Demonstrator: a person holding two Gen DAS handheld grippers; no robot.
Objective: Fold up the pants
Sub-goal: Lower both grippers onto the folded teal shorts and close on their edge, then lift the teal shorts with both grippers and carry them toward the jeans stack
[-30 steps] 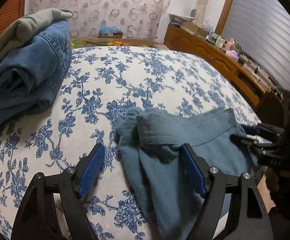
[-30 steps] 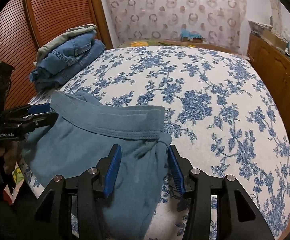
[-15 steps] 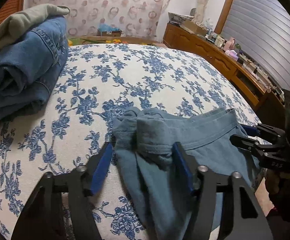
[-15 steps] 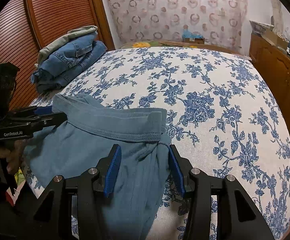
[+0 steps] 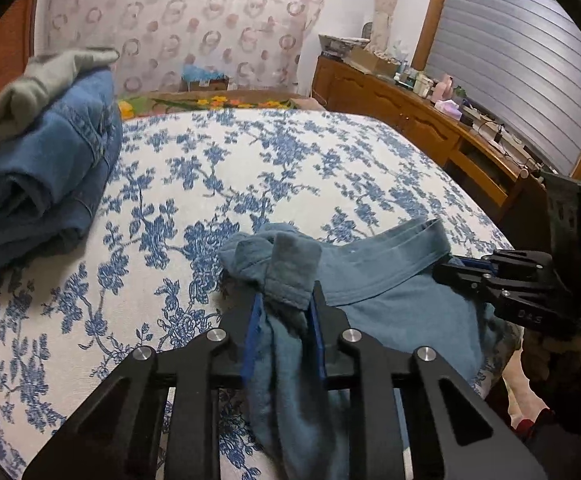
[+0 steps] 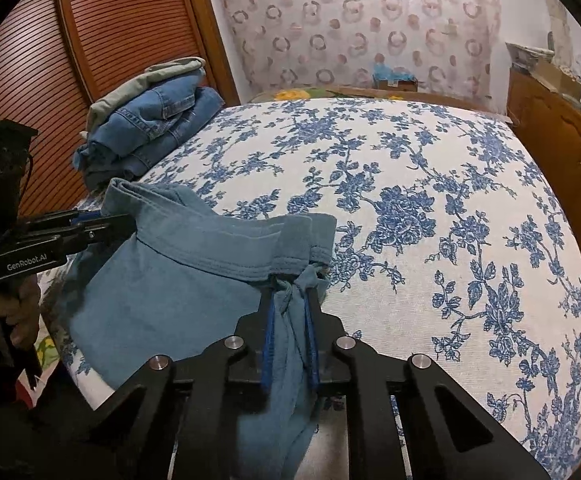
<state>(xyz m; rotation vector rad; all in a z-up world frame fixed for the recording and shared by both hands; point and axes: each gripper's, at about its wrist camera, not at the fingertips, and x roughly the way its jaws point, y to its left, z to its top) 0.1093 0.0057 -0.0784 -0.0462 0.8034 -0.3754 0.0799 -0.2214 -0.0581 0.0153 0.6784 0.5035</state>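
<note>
Teal pants (image 5: 390, 280), lying at the near edge of the bed (image 5: 290, 168), waistband stretched crosswise between both tongs and the legs hanging down past the edge toward the cameras. Left tongs (image 5: 284, 320) clamped on a bunched corner of the waistband, blue pads pressed against the cloth on either side, a crumpled tuft standing up just ahead of the tips. Right tongs (image 6: 290, 316) likewise squeezed tight on the opposite waistband corner, fabric pinched into a narrow pleat between the pads and trailing down under the black frame. In the right wrist view, left tongs (image 6: 90, 228) off to the left, tips touching the waistband end. In the left wrist view, right tongs (image 5: 462, 272) off to the right, tips buried at the far end of the band. Ahead and to the left of both tongs, well apart from the pants, a stack of folded jeans (image 6: 158, 128) topped by a grey-green garment (image 6: 146, 80), resting on the blue floral bedspread. To the right of the bed, a wooden sideboard (image 5: 410, 120) with small clutter on top.
</note>
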